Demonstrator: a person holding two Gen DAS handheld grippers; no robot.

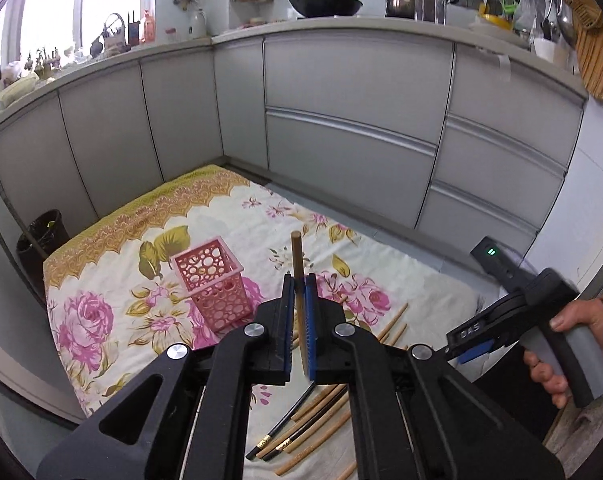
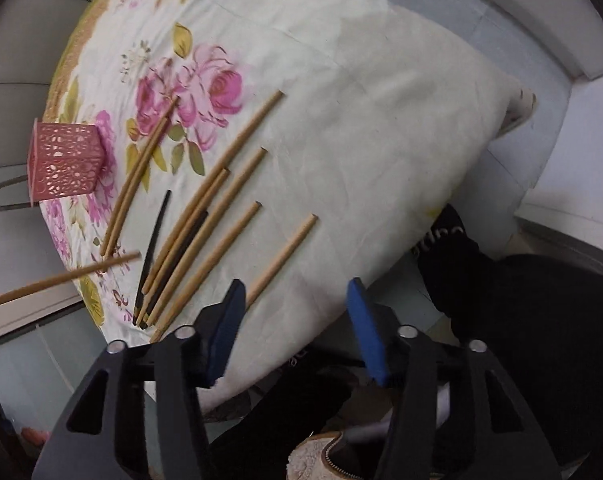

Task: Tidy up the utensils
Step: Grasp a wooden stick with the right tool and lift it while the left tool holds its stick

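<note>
My left gripper (image 1: pixel 300 280) is shut on a wooden chopstick (image 1: pixel 296 256), held nearly upright above the floral cloth, to the right of the pink perforated holder (image 1: pixel 215 286). The same chopstick (image 2: pixel 61 278) pokes in from the left of the right wrist view. My right gripper (image 2: pixel 297 288) is open and empty, above the cloth's near edge. Several wooden and black chopsticks (image 2: pixel 205 232) lie loose on the cloth; they also show under my left gripper (image 1: pixel 309 420). The holder (image 2: pixel 63 160) stands at the far left of that view.
The floral cloth (image 1: pixel 113 264) covers a low table beside grey kitchen cabinets (image 1: pixel 341 92). A black bin (image 1: pixel 41 236) stands at the table's left. The right gripper's body and the hand on it (image 1: pixel 561 328) are at the right. A dark shoe (image 2: pixel 449 248) is below the table's edge.
</note>
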